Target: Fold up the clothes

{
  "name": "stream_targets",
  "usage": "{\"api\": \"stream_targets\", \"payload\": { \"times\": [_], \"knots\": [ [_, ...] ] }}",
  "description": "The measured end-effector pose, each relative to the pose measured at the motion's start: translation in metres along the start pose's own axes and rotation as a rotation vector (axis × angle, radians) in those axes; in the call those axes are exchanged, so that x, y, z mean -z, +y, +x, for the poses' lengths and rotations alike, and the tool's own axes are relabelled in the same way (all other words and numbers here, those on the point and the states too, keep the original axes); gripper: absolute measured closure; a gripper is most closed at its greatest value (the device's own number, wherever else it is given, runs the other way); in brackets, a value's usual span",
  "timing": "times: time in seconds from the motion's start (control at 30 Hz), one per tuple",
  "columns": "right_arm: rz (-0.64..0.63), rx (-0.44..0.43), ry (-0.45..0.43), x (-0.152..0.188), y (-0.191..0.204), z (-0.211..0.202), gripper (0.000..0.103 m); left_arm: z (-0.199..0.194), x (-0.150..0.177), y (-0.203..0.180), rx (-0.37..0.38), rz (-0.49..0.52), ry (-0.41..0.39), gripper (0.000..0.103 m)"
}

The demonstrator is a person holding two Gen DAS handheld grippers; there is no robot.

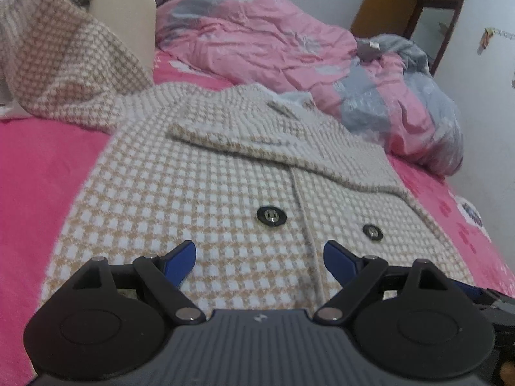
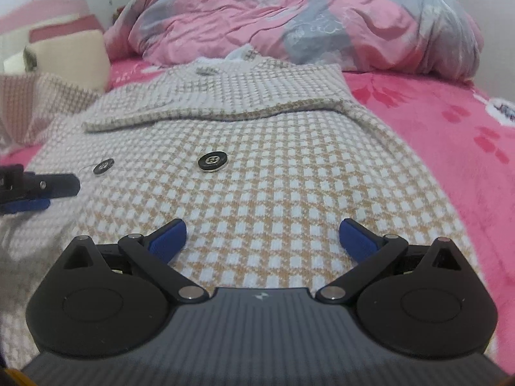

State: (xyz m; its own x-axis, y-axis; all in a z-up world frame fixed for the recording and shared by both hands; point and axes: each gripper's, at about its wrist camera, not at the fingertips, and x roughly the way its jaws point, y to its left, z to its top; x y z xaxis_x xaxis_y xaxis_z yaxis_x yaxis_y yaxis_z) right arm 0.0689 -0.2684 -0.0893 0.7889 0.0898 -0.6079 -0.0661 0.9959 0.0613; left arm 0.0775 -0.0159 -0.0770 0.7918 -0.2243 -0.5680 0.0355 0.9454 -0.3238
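A tan-and-white checked cardigan (image 1: 199, 193) with black buttons (image 1: 271, 215) lies flat on the pink bed, front up; one sleeve (image 1: 257, 141) is folded across its chest. The other sleeve (image 1: 64, 64) trails off to the left. My left gripper (image 1: 259, 262) is open and empty, just above the cardigan's lower part. In the right wrist view the cardigan (image 2: 273, 177) fills the middle, with the folded sleeve (image 2: 209, 112) across it. My right gripper (image 2: 262, 238) is open and empty over the hem area. The left gripper's fingers (image 2: 48, 189) show at the left edge.
A rumpled pink-and-grey quilt (image 1: 289, 38) is piled behind the cardigan, also seen in the right wrist view (image 2: 289, 22). A cream pillow (image 1: 125, 22) sits at the back left. A wooden cabinet (image 1: 402, 3) stands by the wall. The pink sheet (image 2: 450, 135) flanks the cardigan.
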Motion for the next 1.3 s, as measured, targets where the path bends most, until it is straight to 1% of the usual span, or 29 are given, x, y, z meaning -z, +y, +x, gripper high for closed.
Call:
{"api": "stream_targets", "payload": {
  "times": [0.1,0.23,0.3,0.37,0.43,0.47,0.57,0.63,0.7,0.8,0.87,0.93,0.97,1.0,1.03,1.1,1.13,1.17,1.2,1.23,1.27,1.3],
  "knots": [
    [0.002,-0.048,-0.059,-0.017,-0.004,-0.007,0.001,-0.003,-0.013,-0.006,-0.013,0.016,-0.056,0.016],
    [0.009,-0.038,-0.108,-0.047,-0.009,0.002,0.001,-0.004,-0.047,-0.018,-0.033,0.057,-0.162,0.016],
    [0.007,-0.027,-0.108,-0.058,-0.010,0.017,0.001,0.004,-0.064,-0.021,-0.054,0.044,-0.204,0.016],
    [0.001,-0.014,-0.085,-0.058,-0.009,0.040,0.001,0.023,-0.077,-0.018,-0.074,-0.001,-0.191,0.018],
    [0.014,-0.021,-0.030,-0.051,-0.010,0.063,0.001,0.044,-0.088,-0.012,-0.088,-0.050,-0.163,0.023],
    [0.024,-0.026,-0.026,-0.049,-0.012,0.066,0.001,0.054,-0.091,-0.007,-0.093,-0.084,-0.146,0.026],
    [0.043,-0.036,-0.020,-0.044,-0.014,0.072,0.001,0.074,-0.089,0.009,-0.122,-0.190,-0.131,0.027],
    [0.046,-0.037,-0.021,-0.043,-0.014,0.071,0.001,0.078,-0.086,0.016,-0.134,-0.232,-0.140,0.028],
    [0.047,-0.038,-0.023,-0.042,-0.013,0.071,0.001,0.082,-0.082,0.024,-0.145,-0.274,-0.148,0.035],
    [0.042,-0.045,-0.025,-0.045,-0.014,0.068,0.001,0.087,-0.077,0.036,-0.163,-0.337,-0.161,0.039],
    [0.023,-0.074,-0.053,-0.053,-0.014,0.062,0.002,0.088,-0.077,0.043,-0.165,-0.383,-0.174,0.042],
    [-0.046,-0.098,-0.114,-0.072,-0.007,0.054,0.002,0.088,-0.077,0.053,-0.164,-0.439,-0.178,0.047],
    [-0.085,-0.110,-0.142,-0.083,-0.003,0.051,0.002,0.089,-0.077,0.057,-0.164,-0.463,-0.179,0.053],
    [-0.131,-0.124,-0.162,-0.098,0.003,0.051,0.002,0.089,-0.076,0.059,-0.166,-0.478,-0.179,0.057],
    [-0.168,-0.144,-0.179,-0.116,0.010,0.054,0.002,0.089,-0.077,0.061,-0.167,-0.486,-0.181,0.059],
    [-0.221,-0.214,-0.193,-0.148,0.022,0.067,0.003,0.091,-0.077,0.065,-0.169,-0.500,-0.183,0.065],
    [-0.253,-0.259,-0.184,-0.163,0.031,0.078,0.005,0.091,-0.077,0.066,-0.169,-0.504,-0.185,0.065],
    [-0.285,-0.304,-0.175,-0.178,0.040,0.090,0.009,0.092,-0.076,0.066,-0.170,-0.505,-0.187,0.066],
    [-0.317,-0.350,-0.152,-0.192,0.051,0.104,0.011,0.092,-0.075,0.065,-0.171,-0.500,-0.188,0.066],
    [-0.350,-0.398,-0.100,-0.203,0.063,0.122,0.015,0.093,-0.075,0.065,-0.173,-0.495,-0.190,0.066],
    [-0.382,-0.439,-0.051,-0.213,0.076,0.139,0.021,0.094,-0.074,0.064,-0.177,-0.488,-0.191,0.066],
    [-0.415,-0.468,-0.007,-0.219,0.089,0.154,0.024,0.095,-0.075,0.063,-0.181,-0.480,-0.191,0.066]
  ]
}}
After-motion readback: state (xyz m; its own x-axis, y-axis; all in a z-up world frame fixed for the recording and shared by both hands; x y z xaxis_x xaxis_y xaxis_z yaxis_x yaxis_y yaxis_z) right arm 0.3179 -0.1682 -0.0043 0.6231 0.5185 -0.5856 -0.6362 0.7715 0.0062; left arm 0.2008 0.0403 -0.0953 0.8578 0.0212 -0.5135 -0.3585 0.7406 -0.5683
